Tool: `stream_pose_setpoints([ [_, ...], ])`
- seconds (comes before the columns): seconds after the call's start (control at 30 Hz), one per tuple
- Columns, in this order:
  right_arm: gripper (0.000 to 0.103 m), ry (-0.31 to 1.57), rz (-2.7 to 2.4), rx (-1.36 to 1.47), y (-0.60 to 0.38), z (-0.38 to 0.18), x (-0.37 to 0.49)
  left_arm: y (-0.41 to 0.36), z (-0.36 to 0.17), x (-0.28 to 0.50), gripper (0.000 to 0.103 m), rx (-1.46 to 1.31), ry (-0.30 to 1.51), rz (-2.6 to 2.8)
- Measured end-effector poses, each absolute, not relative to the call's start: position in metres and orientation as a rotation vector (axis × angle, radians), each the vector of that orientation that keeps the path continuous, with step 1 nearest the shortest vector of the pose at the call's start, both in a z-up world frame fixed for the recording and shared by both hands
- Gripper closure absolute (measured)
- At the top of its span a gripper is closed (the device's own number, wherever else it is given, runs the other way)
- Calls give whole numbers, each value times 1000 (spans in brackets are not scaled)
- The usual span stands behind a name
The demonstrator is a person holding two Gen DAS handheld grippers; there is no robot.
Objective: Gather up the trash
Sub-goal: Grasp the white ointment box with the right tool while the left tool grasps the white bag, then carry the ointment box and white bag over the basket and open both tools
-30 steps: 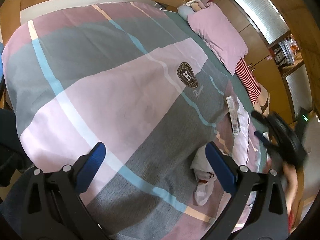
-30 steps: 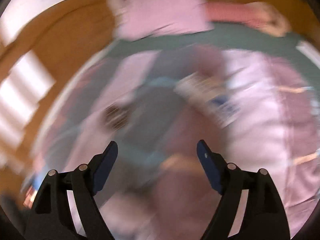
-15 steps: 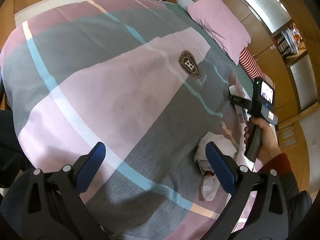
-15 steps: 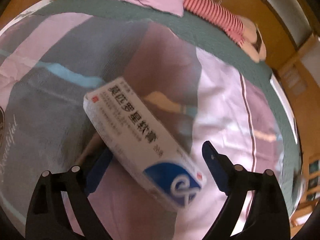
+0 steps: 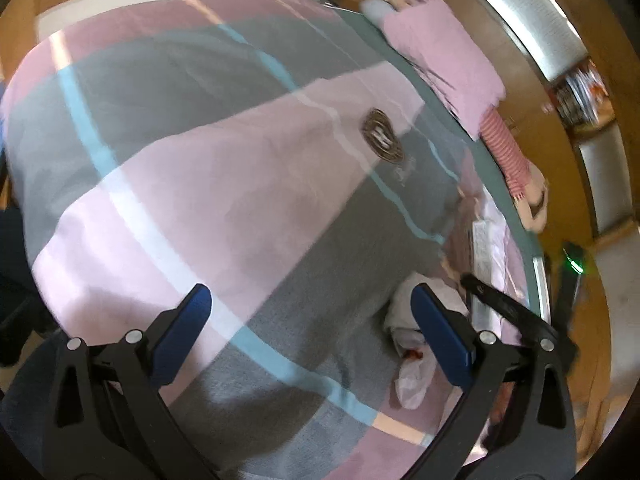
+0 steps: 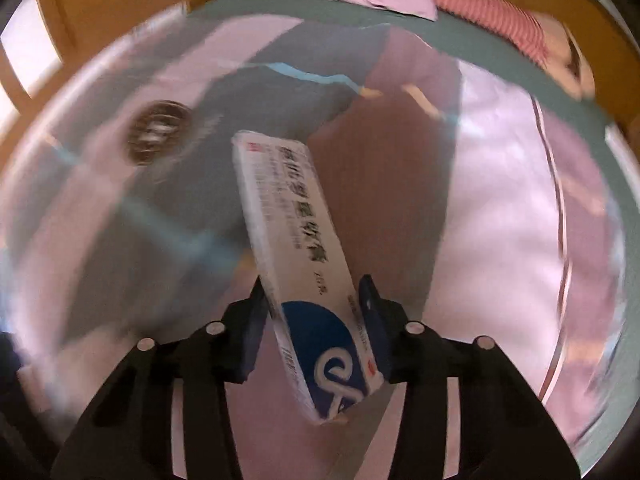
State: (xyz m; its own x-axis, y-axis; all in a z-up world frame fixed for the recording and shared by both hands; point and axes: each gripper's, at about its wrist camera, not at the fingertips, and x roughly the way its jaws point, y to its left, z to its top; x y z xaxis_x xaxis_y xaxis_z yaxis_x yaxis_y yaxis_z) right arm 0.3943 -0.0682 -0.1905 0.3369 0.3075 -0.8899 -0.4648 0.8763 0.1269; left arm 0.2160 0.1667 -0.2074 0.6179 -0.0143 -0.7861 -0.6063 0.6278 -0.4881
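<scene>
A long white medicine box [image 6: 296, 240] with a blue end stands tilted between the pads of my right gripper [image 6: 312, 304]. Its jaws are closing, and both pads touch the box's sides near the blue end. In the left wrist view the same box [image 5: 482, 248] lies at the bed's right side, with the right gripper's black fingers [image 5: 496, 300] reaching onto it. My left gripper [image 5: 308, 308] hangs open over the checked bedspread [image 5: 200, 184], holding nothing. A crumpled white wrapper [image 5: 412, 376] with a red spot lies beside its right finger.
A pink pillow [image 5: 440, 52] and a red-striped soft doll [image 5: 508, 152] lie at the head of the bed. A dark round badge [image 5: 382, 140] marks the bedspread. Wooden cupboards [image 5: 532, 92] stand past the bed's far edge.
The right gripper came down over the medicine box, and its jaws narrowed from wide apart to touching both sides. The box now stands more upright. The left gripper stayed almost still.
</scene>
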Motion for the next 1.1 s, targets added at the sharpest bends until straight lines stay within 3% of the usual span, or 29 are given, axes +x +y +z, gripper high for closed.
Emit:
stream_pose_setpoints([
  [0.13, 59, 1029, 480, -45, -127, -141, 330, 131, -191, 253, 4, -686, 889, 234],
  [0.23, 59, 992, 478, -6, -160, -115, 282, 86, -183, 295, 4, -405, 940, 156],
  [0.4, 59, 984, 445, -4, -188, -104, 211, 49, -206, 333, 7, -241, 1025, 71],
  [0.43, 59, 982, 428, -5, -194, -104, 195, 48, -213, 334, 24, -253, 1041, 48],
  [0.47, 59, 980, 418, 0, -198, -104, 186, 46, -221, 334, 54, -254, 1067, 33],
  [0.6, 59, 939, 373, 16, -209, -100, 143, 51, -215, 317, 73, -235, 1028, 9],
  [1.1, 58, 831, 328, 40, -237, -51, 69, -2, -46, 116, 75, -110, 646, -150],
])
